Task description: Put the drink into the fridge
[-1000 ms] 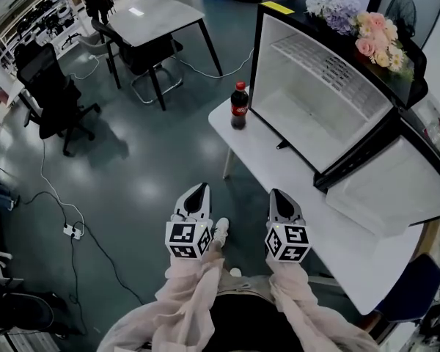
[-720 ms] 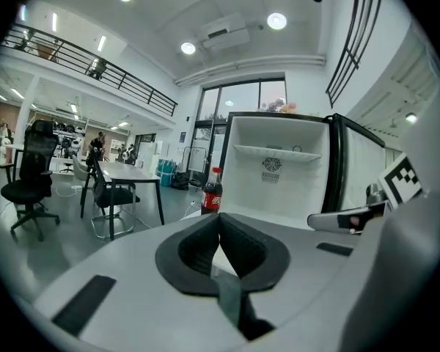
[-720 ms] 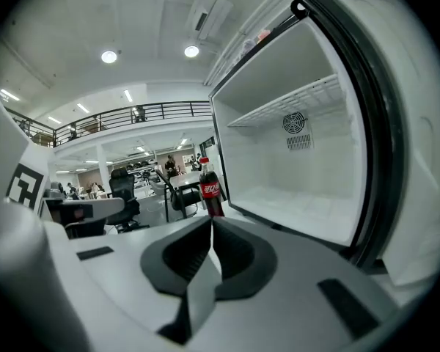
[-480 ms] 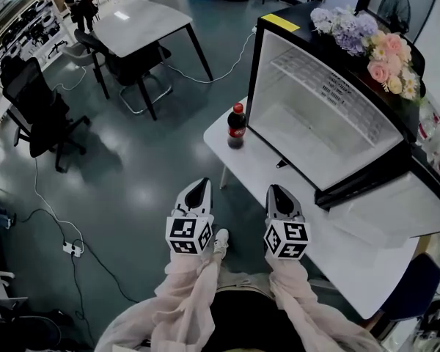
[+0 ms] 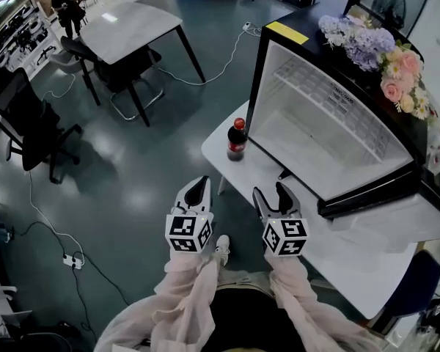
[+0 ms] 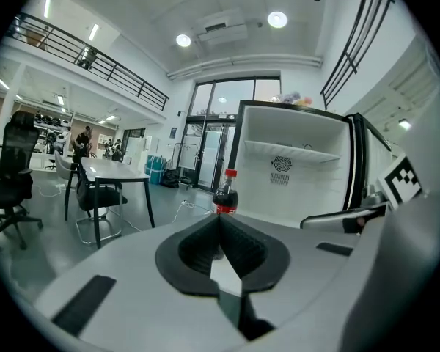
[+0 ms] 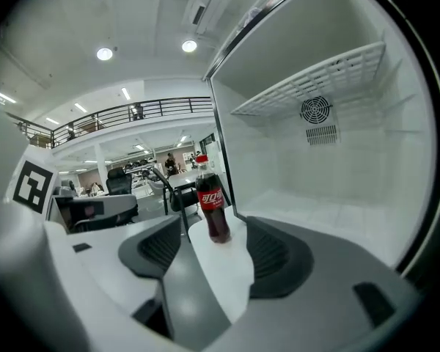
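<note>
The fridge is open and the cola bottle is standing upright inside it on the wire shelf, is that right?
Not quite. The fridge is open and the cola bottle is upright, but it stands outside the fridge, on the white table beside its open front. The head view shows this.

A white table (image 5: 336, 249) carries two things. A cola bottle (image 5: 236, 139) stands upright at its far corner, just beside the open front of a small white fridge (image 5: 330, 123).
</note>
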Demonstrator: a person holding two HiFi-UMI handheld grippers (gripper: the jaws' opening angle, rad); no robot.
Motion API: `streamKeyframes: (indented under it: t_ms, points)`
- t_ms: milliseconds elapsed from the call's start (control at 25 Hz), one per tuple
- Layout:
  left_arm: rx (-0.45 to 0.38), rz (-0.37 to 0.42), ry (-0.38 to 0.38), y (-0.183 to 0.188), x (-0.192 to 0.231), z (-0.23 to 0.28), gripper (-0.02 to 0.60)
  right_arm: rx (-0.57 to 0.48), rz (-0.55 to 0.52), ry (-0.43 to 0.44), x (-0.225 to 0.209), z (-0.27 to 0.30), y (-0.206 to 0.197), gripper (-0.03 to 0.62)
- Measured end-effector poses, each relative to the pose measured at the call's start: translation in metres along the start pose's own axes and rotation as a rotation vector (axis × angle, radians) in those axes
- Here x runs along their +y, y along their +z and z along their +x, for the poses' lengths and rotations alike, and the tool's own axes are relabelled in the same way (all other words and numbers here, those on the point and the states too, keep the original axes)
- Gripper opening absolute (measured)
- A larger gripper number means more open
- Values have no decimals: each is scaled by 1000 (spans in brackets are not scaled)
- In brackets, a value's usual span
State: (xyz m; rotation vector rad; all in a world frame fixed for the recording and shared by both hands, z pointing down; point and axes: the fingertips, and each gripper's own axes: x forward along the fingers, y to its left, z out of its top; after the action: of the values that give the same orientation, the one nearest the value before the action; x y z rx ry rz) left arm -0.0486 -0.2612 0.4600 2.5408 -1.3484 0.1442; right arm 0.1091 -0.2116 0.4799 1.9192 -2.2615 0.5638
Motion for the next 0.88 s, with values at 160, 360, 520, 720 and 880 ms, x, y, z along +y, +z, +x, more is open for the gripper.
streamKeyframes:
  t_ms: [160, 360, 520, 720, 880]
  points:
    - [-4, 0, -13, 7, 16, 19, 12, -3, -6, 11, 5, 24, 8, 282]
    - [-16, 12, -33, 18, 39, 41, 12, -33, 1, -1, 9, 53, 19, 287]
    - [-24, 13, -38, 24, 55, 51, 12, -35, 10, -3, 16, 67, 19, 295]
    - [-3, 10, -53, 15, 58, 55, 12, -23, 16, -5, 18, 74, 13, 307]
    - [19, 8, -53, 8, 60, 52, 12, -1, 12, -4, 18, 78, 7, 321]
